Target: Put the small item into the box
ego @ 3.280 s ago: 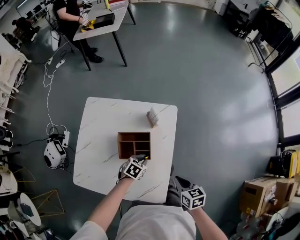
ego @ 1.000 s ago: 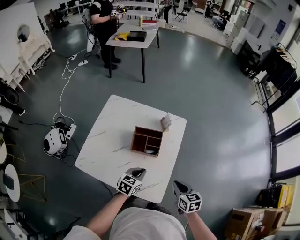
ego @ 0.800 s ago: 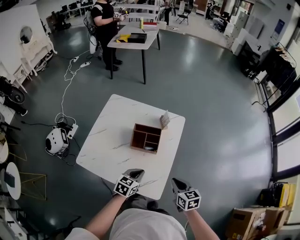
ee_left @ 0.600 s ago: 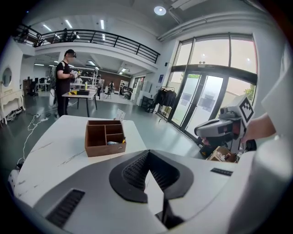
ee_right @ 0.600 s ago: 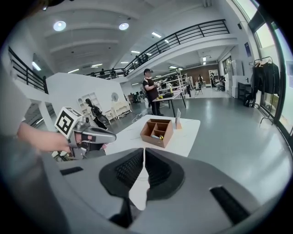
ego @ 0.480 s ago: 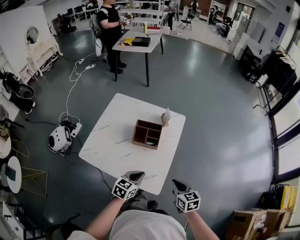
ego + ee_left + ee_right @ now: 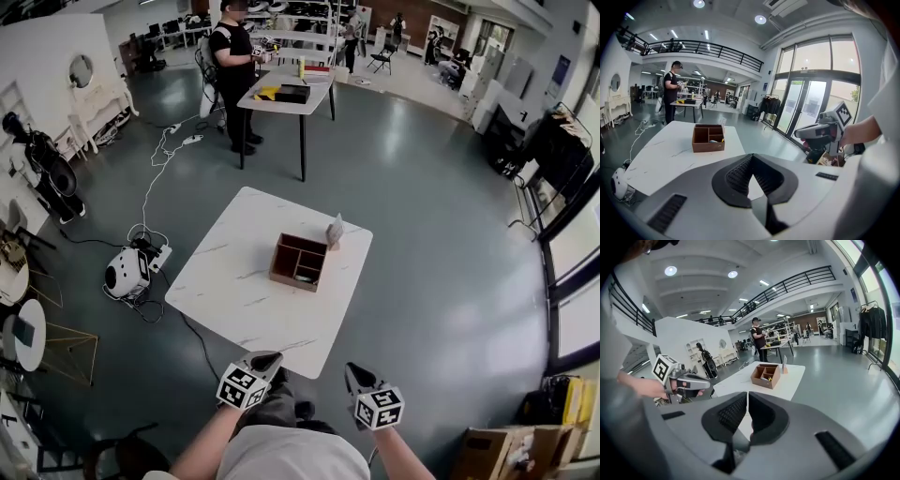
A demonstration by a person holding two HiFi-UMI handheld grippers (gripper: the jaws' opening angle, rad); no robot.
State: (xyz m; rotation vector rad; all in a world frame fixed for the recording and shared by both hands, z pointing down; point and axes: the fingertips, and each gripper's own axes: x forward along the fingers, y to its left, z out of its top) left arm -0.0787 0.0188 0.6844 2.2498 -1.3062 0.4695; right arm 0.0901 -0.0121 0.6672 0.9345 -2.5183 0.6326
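**Task state.** Head view: the box (image 7: 298, 262), wooden and divided into compartments, stands right of centre on the white table (image 7: 234, 281). The small item (image 7: 302, 277) lies inside it, in a compartment along the box's lower edge. It shows as a pale piece with a yellow tip in the right gripper view (image 7: 769, 378). Judged from this, the placing is done. Nothing else of the task appears to be left, unless the upright card stand (image 7: 335, 231) touching or just beside the box's upper right corner is also meant, which cannot be told.

**Pose.** Both forearms enter from the bottom edge of the frame. The left hand-held gripper (image 7: 267, 358) and the right hand-held gripper (image 7: 353, 370) are side by side, marker cubes upward. They point up the frame toward the table, below its lower edge, over the grey floor (image 7: 441, 234) and well apart from the box.

**Jaws.** The left hand-held gripper (image 7: 751, 159) has its ribbed pads meeting at the tips, with nothing between them. The right hand-held gripper (image 7: 746, 397) shows only a thin slit between its pads and is likewise empty.

**Background.** A person (image 7: 232, 66) stands at a second table (image 7: 291, 98) at the top of the frame.
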